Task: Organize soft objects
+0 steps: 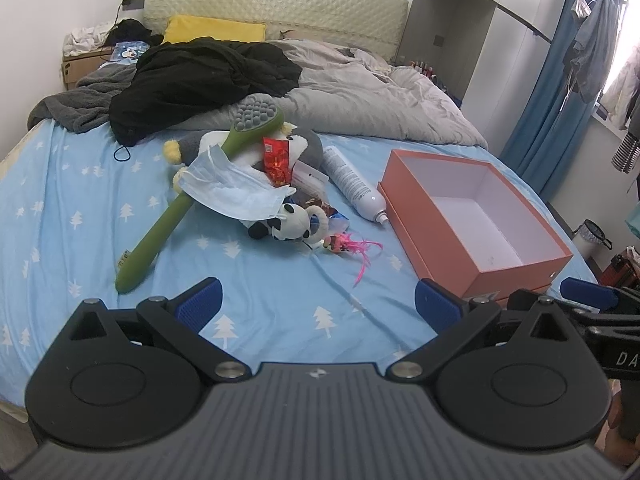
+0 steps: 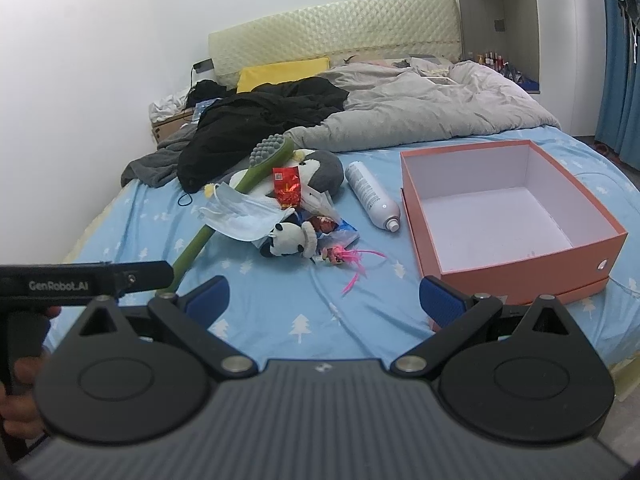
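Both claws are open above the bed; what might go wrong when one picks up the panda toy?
1. The mask overlaps the panda, so it may be dragged along.
2. Wrappers and the pink feather toy lie against it and may get pinched too.
3. The box is light; a bump could shift it.

You had a bed (image 1: pixel 72 200) before you, its blue sheet printed with white trees; a grey duvet (image 1: pixel 360 92) lay bunched toward the quilted cream headboard (image 1: pixel 276 4), with a yellow pillow (image 1: pixel 212 28) in front of it; a black garment (image 1: pixel 200 76) was heaped over a dark grey blanket (image 1: pixel 80 108); a cardboard box (image 1: pixel 80 66) stood beside the bed at the wall; blue curtains (image 1: pixel 560 64) hung at the window, where clothes (image 1: pixel 588 52) dangled; small bottles (image 2: pixel 490 58) lined a shelf near the headboard.
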Motion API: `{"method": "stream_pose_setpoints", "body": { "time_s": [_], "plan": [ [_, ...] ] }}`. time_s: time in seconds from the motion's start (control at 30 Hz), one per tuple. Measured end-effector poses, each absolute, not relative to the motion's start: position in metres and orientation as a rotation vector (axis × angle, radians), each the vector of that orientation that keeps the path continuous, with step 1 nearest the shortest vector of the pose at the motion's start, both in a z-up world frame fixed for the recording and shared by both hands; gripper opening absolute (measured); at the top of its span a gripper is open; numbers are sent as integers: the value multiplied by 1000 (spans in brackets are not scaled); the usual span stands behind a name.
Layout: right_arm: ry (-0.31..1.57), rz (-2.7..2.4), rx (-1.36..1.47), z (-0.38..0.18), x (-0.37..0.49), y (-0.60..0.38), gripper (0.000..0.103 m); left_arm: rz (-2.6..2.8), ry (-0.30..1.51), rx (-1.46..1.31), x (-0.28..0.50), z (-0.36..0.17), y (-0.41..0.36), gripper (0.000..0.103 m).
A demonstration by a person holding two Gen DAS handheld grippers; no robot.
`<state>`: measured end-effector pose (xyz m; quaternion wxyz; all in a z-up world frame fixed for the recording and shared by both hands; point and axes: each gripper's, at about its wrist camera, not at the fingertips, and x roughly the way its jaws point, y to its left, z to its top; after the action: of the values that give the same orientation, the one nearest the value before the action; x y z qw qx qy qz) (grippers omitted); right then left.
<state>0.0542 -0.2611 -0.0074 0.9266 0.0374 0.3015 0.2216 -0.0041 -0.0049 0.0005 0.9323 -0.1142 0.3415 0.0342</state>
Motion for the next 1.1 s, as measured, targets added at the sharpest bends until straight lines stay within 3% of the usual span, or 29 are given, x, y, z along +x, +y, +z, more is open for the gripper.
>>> {"method": "stream_pose_setpoints", "body": {
  "time_s": [1.1],
  "plan": [
    [639, 463, 62, -15, 50, -255, 103, 73, 700, -218, -2, -2, -5, 103]
  ]
}}
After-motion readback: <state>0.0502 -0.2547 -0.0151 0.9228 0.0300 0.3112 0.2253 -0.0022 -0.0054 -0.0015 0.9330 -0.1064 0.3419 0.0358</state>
